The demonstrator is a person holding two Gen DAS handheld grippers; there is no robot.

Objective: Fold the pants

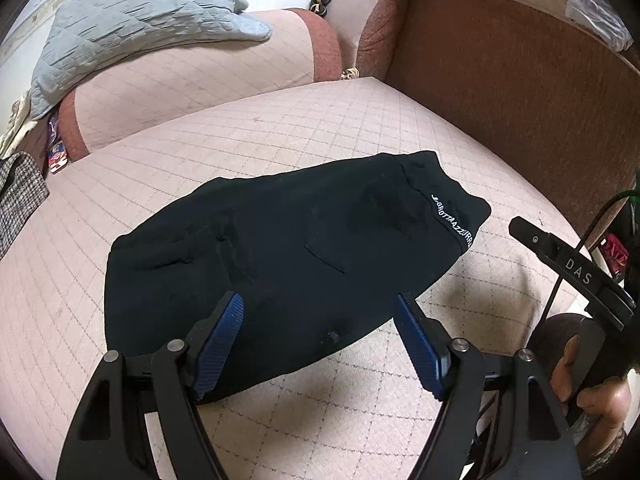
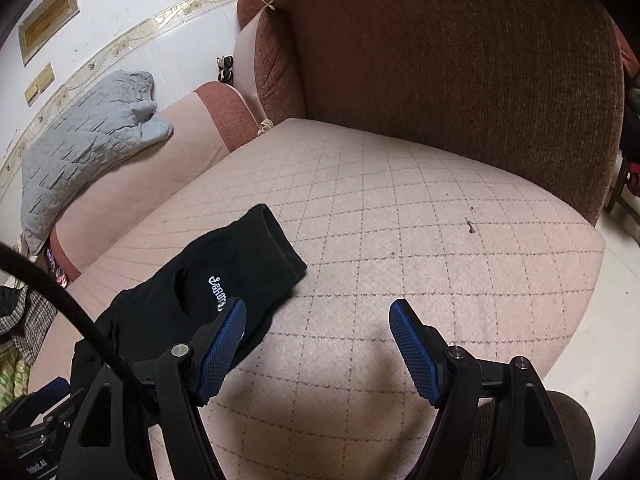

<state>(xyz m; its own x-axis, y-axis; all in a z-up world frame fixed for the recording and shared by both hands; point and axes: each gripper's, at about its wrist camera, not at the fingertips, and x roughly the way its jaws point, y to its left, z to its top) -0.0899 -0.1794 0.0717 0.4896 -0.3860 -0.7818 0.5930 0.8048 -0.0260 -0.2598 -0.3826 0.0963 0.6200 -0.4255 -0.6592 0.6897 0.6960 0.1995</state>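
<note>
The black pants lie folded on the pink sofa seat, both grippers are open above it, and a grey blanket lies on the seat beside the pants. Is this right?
Not quite. The grey blanket does not lie on the seat; it is draped over the sofa's armrest, apart from the pants, as the left wrist view shows. The rest holds: the pants lie folded, and the left gripper and the right gripper are open.

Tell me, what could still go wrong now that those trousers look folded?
The folded black fabric pants lie near the front edge of the pink quilted sofa cushion, so a nudge might slide them off. The open left tongs hover right over the bundle; one blue finger could snag a layer when pulling away. The open right tongs sit beside the waistband and might brush it.
</note>
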